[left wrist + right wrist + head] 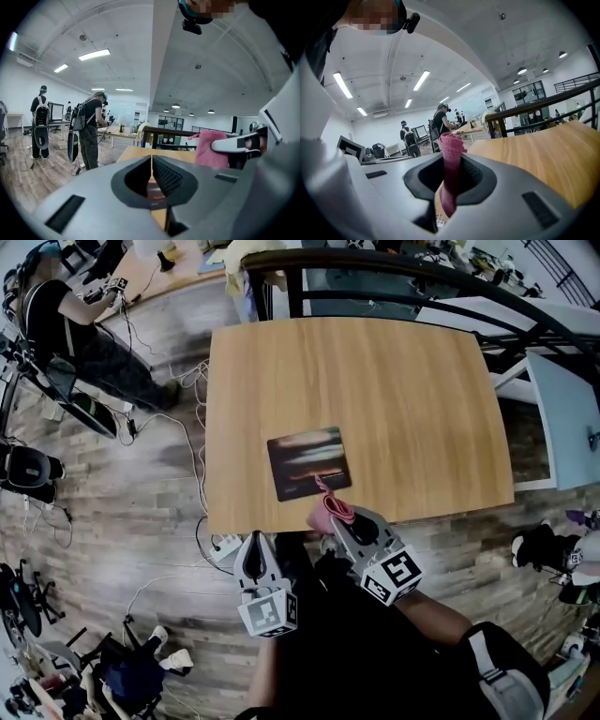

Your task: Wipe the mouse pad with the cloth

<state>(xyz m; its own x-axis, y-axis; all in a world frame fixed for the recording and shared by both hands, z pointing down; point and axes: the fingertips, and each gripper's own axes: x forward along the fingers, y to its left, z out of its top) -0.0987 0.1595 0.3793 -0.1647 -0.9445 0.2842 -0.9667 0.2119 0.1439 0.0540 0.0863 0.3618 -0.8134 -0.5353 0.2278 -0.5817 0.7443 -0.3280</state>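
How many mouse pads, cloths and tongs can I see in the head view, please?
Mouse pad: 1
Pink cloth: 1
Left tongs and right tongs: 2
Total: 4

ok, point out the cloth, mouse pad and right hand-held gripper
cloth [451, 144]: right gripper view, rolled top end
mouse pad [307, 460]: head view, middle of surface
right hand-held gripper [342, 519]: head view, between fingertips

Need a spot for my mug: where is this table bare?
The table is bare across its far half, from the mouse pad to the railing, and right of the pad. Crowded: the near edge, with the pad, the right gripper holding the cloth, and the left gripper.
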